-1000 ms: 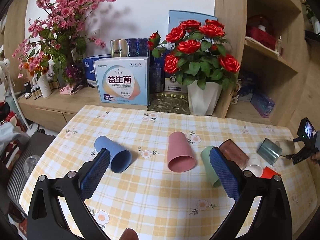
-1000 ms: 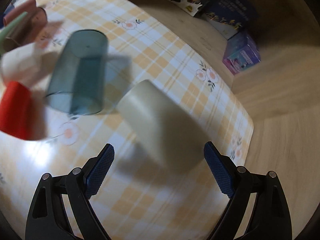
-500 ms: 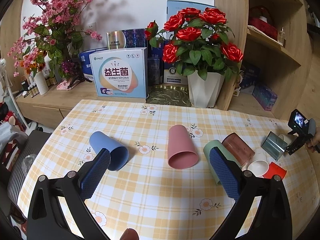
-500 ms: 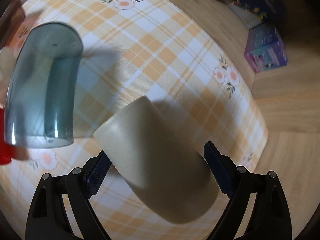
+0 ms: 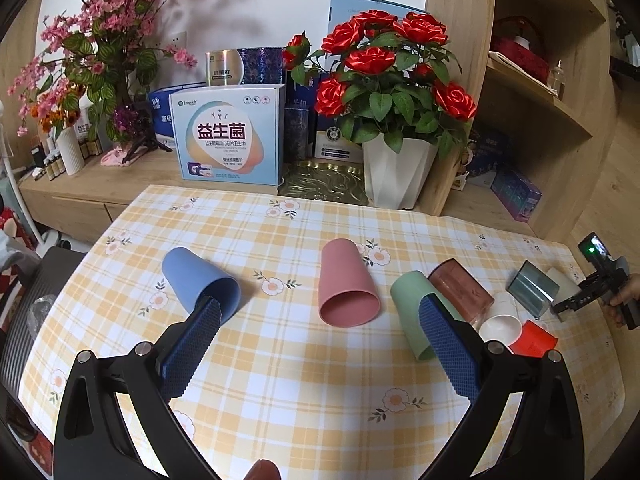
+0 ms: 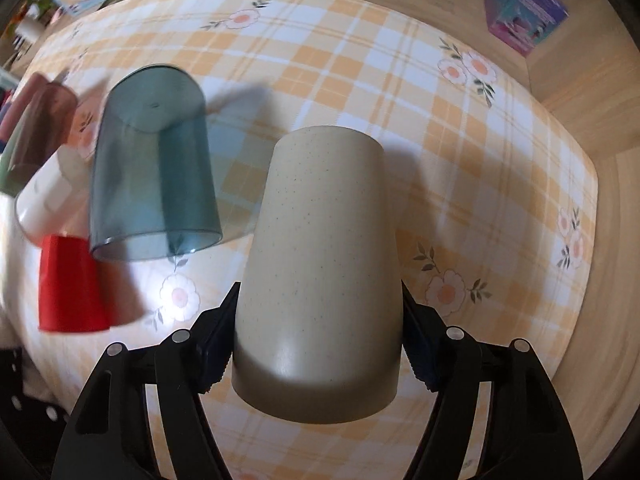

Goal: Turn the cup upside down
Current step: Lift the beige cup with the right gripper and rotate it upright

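Two blue-padded fingers of the right gripper [image 6: 318, 348] press against opposite sides of the beige cup [image 6: 320, 264] near its rim, clenched on it, and whether the cup rests on the checked tablecloth [image 6: 460, 168] or is lifted off it cannot be told; it lies on its side with its closed base pointing away from the camera and its open end toward the gripper, near the table's right end. Its surface is matte cream with fine dark speckles and no handle. Just to its left lies a translucent teal cup [image 6: 154, 168], also on its side, and beyond that a red cup [image 6: 70, 284], a white cup [image 6: 42, 200] and a brown translucent cup [image 6: 34, 128], clustered close together. The left gripper [image 5: 320, 352] hovers over the middle of the table with its jaws spread wide and nothing between them. Ahead of it lie a pink cup [image 5: 346, 284], a blue cup [image 5: 198, 280] and a green cup [image 5: 414, 308], all tipped over and apart from one another. Behind the table, on a wooden sideboard, stands a light blue box [image 5: 228, 136] printed with the large characters 益生菌; its smaller print is too small to read. Beside it stands a white pot of red roses [image 5: 394, 112], and at the far left a pink blossom arrangement [image 5: 108, 28]
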`<state>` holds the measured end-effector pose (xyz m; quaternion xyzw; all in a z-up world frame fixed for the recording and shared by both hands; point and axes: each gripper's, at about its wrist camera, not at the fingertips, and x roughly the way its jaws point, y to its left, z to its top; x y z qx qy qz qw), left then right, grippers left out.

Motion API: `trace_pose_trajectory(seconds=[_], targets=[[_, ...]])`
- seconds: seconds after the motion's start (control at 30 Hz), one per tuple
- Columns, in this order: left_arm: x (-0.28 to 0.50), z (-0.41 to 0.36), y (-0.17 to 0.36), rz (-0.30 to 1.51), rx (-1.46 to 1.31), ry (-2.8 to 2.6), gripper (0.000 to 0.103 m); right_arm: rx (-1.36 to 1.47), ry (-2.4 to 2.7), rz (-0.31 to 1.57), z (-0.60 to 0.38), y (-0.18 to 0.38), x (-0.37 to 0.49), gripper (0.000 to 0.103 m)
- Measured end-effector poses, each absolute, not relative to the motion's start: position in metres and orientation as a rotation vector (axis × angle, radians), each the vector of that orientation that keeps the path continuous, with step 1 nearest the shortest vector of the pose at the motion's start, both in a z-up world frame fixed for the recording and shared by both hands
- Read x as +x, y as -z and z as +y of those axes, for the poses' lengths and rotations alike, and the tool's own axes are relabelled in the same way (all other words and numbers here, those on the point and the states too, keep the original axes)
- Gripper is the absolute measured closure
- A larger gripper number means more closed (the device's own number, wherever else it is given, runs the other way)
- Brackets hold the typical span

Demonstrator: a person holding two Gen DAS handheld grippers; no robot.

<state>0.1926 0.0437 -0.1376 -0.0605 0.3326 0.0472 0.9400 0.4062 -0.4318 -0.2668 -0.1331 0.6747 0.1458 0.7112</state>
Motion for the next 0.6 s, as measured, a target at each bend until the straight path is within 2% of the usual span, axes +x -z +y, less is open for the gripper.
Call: trace_pose_trajectory(seconds=[0.3,0.4,0.6], targets=[[0.181,0.054,0.136,0.684,-0.156,-0.089,0.006,-0.179,-0.171,1.494,-0.437,0.274,0.411,0.035],[0.178,0.058,0.138,0.692,-0.173,-0.078,0.006,-0.143,-0.133,1.474,-0.447,0.277,0.387,0.035],[0.171,0.056,0.138,0.678,-0.182,-0.058,0.006,0.088,-0.041,1.323,-0.476,0.258,0.332,0.035]])
